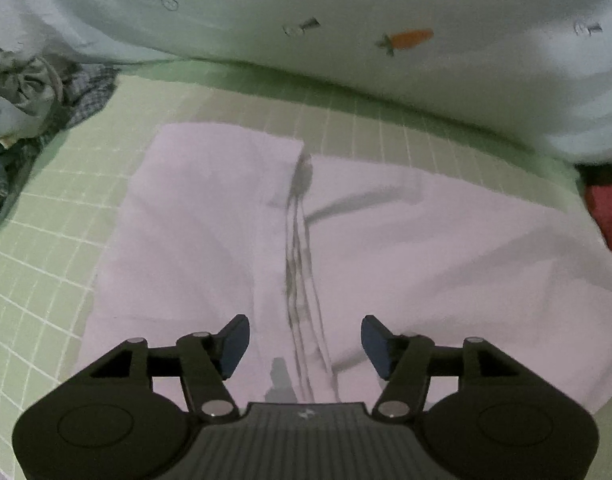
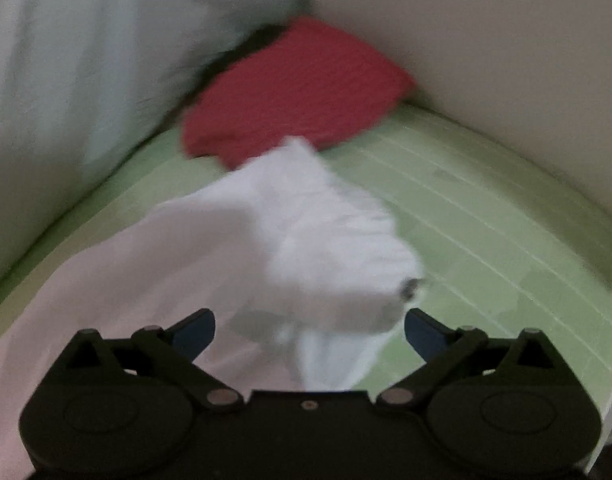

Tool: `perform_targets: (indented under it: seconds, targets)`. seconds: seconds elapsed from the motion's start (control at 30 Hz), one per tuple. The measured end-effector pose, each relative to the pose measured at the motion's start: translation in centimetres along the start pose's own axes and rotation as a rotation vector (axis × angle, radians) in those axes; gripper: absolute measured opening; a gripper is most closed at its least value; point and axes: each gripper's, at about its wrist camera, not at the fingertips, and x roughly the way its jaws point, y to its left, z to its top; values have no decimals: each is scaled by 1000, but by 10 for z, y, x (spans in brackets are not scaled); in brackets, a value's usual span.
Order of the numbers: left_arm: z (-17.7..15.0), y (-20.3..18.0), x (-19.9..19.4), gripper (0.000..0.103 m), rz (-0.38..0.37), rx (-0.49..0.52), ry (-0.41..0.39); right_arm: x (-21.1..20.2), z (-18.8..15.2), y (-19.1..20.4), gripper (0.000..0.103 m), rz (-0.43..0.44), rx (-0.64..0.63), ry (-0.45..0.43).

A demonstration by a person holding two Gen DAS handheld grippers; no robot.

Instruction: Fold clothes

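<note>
A: Left tool (image 1: 305, 344) state?
B: Jaws wide apart, nothing between the blue pads (image 1: 233, 342). It hovers over the near end of the white garment (image 1: 209, 232); contact with the cloth can't be judged from this view.
A: Garment position?
B: Spread flat on the green gridded mat (image 1: 37, 272), in two side-by-side panels with a dark seam or fold line (image 1: 299, 248) running down the middle, right between the pads. Looks like pale trousers or shorts, but I can't confirm the type.
A: Right tool (image 2: 310, 330)?
B: Also spread wide, nothing clamped. A bunched-up, raised part of the same white garment (image 2: 318, 248) sits just ahead of and between the pads. Frame is motion-blurred, so whether the cloth touches a pad is unclear.
A: Anything else on the mat?
B: Folded red cloth (image 2: 297, 88) in the far corner against the walls, just behind the white bunch in the right wrist view. In the left wrist view, a crumpled pile of grey and checked clothes (image 1: 33, 92) lies at far left, apart from the white garment. A pale sheet with a carrot print (image 1: 410, 38) hangs along the back edge.
A: Containers?
B: None visible.
</note>
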Motion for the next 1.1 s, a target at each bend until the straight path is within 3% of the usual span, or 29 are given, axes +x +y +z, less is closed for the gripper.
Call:
perform_targets:
  seconds: [0.2, 0.6, 0.8, 0.93, 1.0, 1.07, 1.1]
  targets:
    - [13, -6, -28, 64, -1, -18, -56, 23, 3, -16, 102, 41, 128, 56]
    - [36, -17, -72, 70, 9, -26, -234, 48, 9, -1, 103, -20, 40, 15]
    - [30, -18, -67, 72, -12, -7, -190, 53, 3, 4, 103, -54, -1, -26]
    - [26, -25, -71, 72, -34, 39, -232, 52, 0, 4, 102, -42, -13, -42]
    - [21, -26, -74, 72, -54, 49, -247, 49, -2, 5, 87, -16, -48, -56]
    - [16, -25, -77, 72, -74, 53, -260, 45, -1, 10, 52, 30, -87, -50]
    - [12, -23, -77, 72, -79, 43, -258, 43, 0, 13, 46, 49, -99, -42]
